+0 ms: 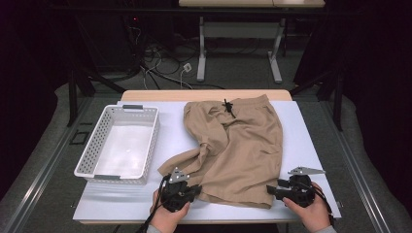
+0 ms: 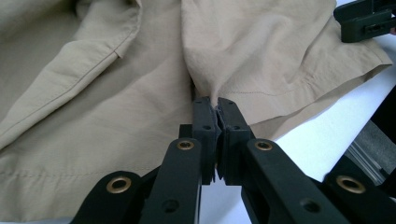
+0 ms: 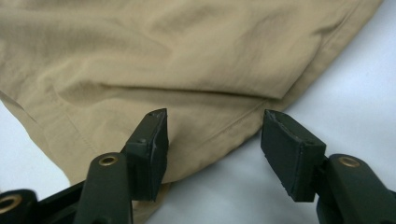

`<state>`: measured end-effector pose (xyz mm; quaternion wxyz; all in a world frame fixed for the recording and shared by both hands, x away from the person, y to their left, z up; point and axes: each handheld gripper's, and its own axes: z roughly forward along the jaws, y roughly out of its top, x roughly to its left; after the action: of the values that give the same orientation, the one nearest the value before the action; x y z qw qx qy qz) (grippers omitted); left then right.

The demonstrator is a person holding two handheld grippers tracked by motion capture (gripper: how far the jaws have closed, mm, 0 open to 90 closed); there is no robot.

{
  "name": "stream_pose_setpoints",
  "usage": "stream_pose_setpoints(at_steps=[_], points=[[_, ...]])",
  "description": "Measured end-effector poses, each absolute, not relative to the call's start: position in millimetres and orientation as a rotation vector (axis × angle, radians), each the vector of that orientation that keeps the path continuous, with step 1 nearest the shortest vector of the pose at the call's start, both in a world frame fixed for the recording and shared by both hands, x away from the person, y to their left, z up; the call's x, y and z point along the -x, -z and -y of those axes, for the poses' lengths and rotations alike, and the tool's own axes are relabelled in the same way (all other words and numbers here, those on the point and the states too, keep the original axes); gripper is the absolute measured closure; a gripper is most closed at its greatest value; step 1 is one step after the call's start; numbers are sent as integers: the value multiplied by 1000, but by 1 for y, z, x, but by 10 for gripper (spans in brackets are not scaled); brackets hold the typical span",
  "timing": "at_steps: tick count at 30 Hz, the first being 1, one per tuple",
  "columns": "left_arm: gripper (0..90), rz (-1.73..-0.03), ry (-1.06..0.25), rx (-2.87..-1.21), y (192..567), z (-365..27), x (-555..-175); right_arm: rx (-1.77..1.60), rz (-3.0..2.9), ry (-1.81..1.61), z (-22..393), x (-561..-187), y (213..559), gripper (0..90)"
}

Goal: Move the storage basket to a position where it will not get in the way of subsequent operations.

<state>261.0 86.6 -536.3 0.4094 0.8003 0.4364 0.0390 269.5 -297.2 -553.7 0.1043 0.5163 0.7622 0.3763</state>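
Note:
A pair of tan shorts point(image 1: 243, 145) lies rumpled on the white table top point(image 1: 311, 141), waistband with a dark drawstring at the far side. My left gripper point(image 1: 196, 189) is at the near hem, left of the middle. In the left gripper view the left gripper point(image 2: 215, 104) is shut on a pinched fold of the tan shorts point(image 2: 116, 107). My right gripper point(image 1: 271, 190) sits at the shorts' near right corner. In the right gripper view the right gripper point(image 3: 212, 125) stands open over the hem of the tan shorts point(image 3: 187, 70), with its pads off the cloth.
A white perforated basket point(image 1: 90, 148) stands on the left part of the table with nothing in it. Bare white surface runs along the right edge and the near edge. Beyond the table are cables on the floor and another table's legs point(image 1: 201, 53).

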Motion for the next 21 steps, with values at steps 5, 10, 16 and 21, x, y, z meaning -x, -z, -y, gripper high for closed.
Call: stream_pose_setpoints(at_steps=[5,10,16,21], points=[[875,-1095,-84,-2020,537,-83,-259,-1503,-2248,-1082,295,-263,555,430],[875,-1079,-75,-2031,539,-80,-257,-1517,-2271,-1073,295,-259,553,547],[875,-1068,-59,-2039,540,-76,-257,-1550,-2282,-1060,297,-260,553,757],[874,-1071,-44,-2042,542,-73,-256,-1593,-2293,-1059,301,-264,553,898]])
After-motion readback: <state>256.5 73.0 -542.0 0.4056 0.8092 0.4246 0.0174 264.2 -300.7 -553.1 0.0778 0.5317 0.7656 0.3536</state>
